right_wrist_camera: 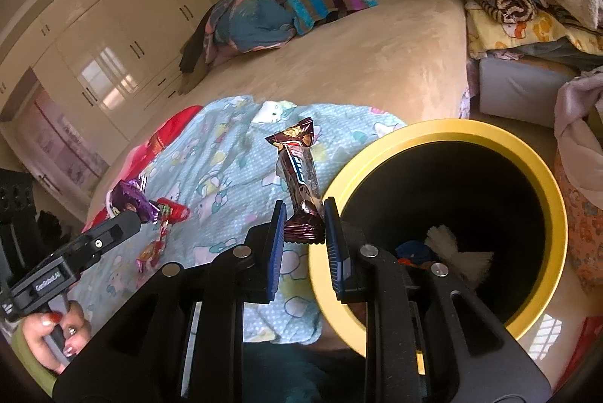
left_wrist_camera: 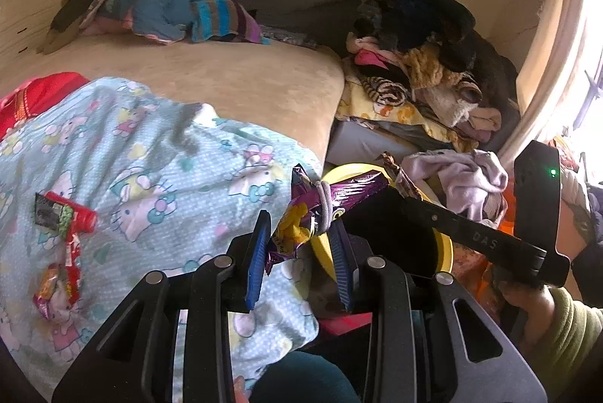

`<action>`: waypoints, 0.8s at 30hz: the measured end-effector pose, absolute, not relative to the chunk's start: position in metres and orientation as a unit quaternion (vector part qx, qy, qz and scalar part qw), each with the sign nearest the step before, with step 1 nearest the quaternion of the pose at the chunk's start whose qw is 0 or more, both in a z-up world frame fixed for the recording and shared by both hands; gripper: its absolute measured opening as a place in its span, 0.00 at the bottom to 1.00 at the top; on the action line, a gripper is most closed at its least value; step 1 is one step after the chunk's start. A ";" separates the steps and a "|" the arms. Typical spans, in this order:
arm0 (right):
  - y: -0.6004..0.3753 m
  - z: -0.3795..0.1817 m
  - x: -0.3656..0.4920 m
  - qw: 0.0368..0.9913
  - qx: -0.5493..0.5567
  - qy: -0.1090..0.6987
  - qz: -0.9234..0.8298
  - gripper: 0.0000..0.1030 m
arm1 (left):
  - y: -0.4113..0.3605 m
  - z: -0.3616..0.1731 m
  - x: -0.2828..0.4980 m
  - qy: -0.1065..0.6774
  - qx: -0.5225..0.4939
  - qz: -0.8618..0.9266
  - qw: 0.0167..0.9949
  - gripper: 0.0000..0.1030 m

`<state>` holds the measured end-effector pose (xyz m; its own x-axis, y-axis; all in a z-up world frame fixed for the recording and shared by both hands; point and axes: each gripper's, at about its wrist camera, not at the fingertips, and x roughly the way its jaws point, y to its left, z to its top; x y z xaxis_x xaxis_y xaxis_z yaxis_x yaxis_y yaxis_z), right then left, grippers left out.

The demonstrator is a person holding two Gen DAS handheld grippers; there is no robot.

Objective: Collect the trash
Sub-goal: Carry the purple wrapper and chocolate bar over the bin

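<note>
Writing: "DAS" on right gripper's arm (left_wrist_camera: 482,239).
Bin (right_wrist_camera: 535,162): holds white tuft, blue scrap.
Left gripper (left_wrist_camera: 301,248): pinches purple wrapper (left_wrist_camera: 301,214).
Right gripper (right_wrist_camera: 301,237): clamps brown bar (right_wrist_camera: 301,177).

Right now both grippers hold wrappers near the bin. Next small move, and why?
Probably carry the right gripper a little further over the yellow bin before opening. It is shut on the brown candy wrapper, which sits just outside the rim, above the bedsheet, so releasing now would likely miss.
</note>
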<state>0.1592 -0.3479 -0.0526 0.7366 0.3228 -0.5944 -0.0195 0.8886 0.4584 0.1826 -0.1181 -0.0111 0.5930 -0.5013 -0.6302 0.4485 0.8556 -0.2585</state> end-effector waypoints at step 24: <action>-0.403 -0.063 0.147 0.907 0.252 0.335 0.032 0.15 | -0.184 -0.022 0.170 0.375 0.010 -0.320 0.870 0.29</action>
